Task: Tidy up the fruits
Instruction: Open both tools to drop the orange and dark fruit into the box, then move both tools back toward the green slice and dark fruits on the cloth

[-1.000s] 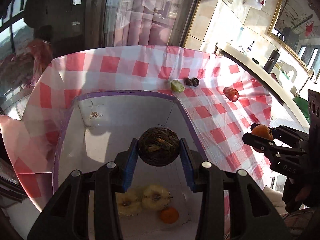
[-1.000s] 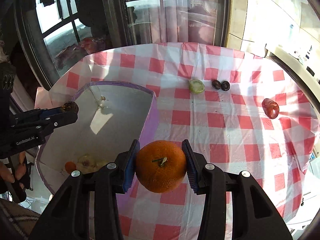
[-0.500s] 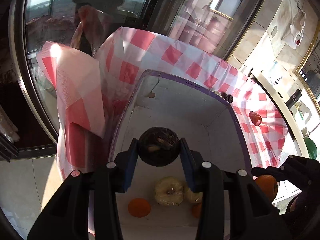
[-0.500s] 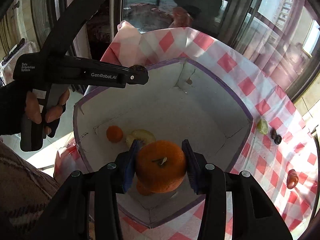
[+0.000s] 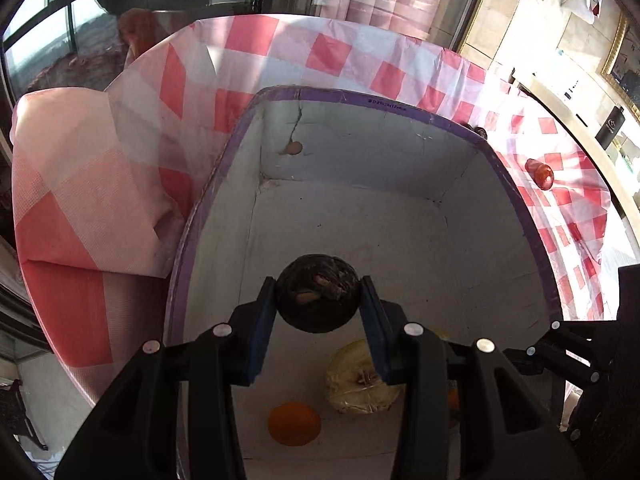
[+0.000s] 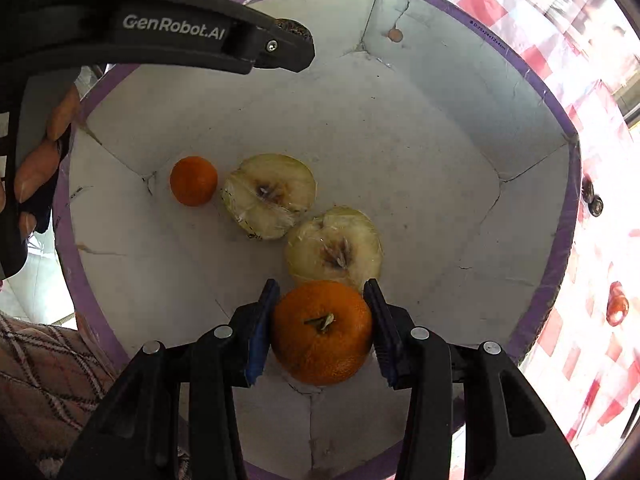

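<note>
Swung in off the checked tablecloth (image 5: 280, 52) and down over the purple-rimmed box (image 6: 560, 216) since a second ago, right gripper (image 6: 322, 330) now aimed steeply at the box floor, jaws clamped on the orange (image 6: 322, 332) just at 6 o'clock of the nearer apple half (image 6: 334, 252), with the other apple half (image 6: 270, 196) and small tangerine (image 6: 194, 180) off toward 10 o'clock. Lowered too, left gripper (image 5: 318, 300), pinching the dark round fruit (image 5: 318, 298) above mid-floor. Looks like both ready for release inside; still out on the cloth at 2 o'clock, red fruit (image 5: 540, 172).
</note>
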A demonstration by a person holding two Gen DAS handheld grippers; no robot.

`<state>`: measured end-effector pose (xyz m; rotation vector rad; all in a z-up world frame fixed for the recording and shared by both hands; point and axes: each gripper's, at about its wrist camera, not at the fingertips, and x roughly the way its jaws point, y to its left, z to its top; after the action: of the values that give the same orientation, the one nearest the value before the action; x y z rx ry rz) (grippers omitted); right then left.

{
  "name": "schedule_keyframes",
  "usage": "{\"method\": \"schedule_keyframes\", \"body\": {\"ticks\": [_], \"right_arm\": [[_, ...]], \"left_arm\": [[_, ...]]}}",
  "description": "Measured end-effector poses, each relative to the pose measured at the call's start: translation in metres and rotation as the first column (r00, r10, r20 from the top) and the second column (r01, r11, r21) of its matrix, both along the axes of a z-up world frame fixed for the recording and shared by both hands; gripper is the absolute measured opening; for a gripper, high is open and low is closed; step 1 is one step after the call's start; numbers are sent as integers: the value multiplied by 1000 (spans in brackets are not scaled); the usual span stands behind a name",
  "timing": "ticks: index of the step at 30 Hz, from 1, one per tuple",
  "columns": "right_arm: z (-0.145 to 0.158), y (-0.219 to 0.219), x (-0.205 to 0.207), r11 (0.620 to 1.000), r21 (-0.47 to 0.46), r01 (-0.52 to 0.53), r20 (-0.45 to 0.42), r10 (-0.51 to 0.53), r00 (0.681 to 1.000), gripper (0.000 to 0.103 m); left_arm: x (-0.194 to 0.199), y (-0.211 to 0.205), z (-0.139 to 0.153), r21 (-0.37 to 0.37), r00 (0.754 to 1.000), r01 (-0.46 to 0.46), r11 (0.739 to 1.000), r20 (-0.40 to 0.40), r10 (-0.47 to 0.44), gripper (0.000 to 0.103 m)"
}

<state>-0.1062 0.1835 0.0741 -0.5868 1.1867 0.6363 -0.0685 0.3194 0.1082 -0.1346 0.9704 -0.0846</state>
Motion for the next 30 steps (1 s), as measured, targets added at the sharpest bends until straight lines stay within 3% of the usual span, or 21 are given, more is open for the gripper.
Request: {"method": "schedule_keyframes", "body": {"ticks": [8, 11, 12, 16, 18, 21, 30], "right_arm": [[-3, -1, -5, 1000, 10, 2, 17, -2, 1000, 43], [-4, -1, -6, 1000, 3, -2, 27, 2, 1000, 46], [-2, -1, -7, 1000, 9, 2, 31, -2, 1000, 52], [3, -2, -9, 999, 30, 11, 66, -13, 998, 64], [3, -4, -9, 999, 20, 39, 91, -40, 995, 82], [7, -12, -8, 996, 72, 59, 90, -65, 994, 82], [11, -14, -13, 993, 112, 37, 102, -48, 994, 82]], "left_arm": [[-1, -5, -1, 30, 1000, -5, 1000, -5, 5, 45], [-1, -1, -1, 15, 1000, -25, 1000, -13, 25, 75], [-2, 0, -1, 5, 999, -32, 999, -11, 32, 78], [-2, -2, -1, 6, 1000, -20, 1000, -14, 21, 81], [-2, -5, -2, 13, 1000, -11, 1000, -17, 11, 83], [-3, -4, -3, 10, 1000, -8, 1000, -15, 8, 85], [-4, -8, -5, 36, 1000, 3, 999, -22, -2, 87]]}}
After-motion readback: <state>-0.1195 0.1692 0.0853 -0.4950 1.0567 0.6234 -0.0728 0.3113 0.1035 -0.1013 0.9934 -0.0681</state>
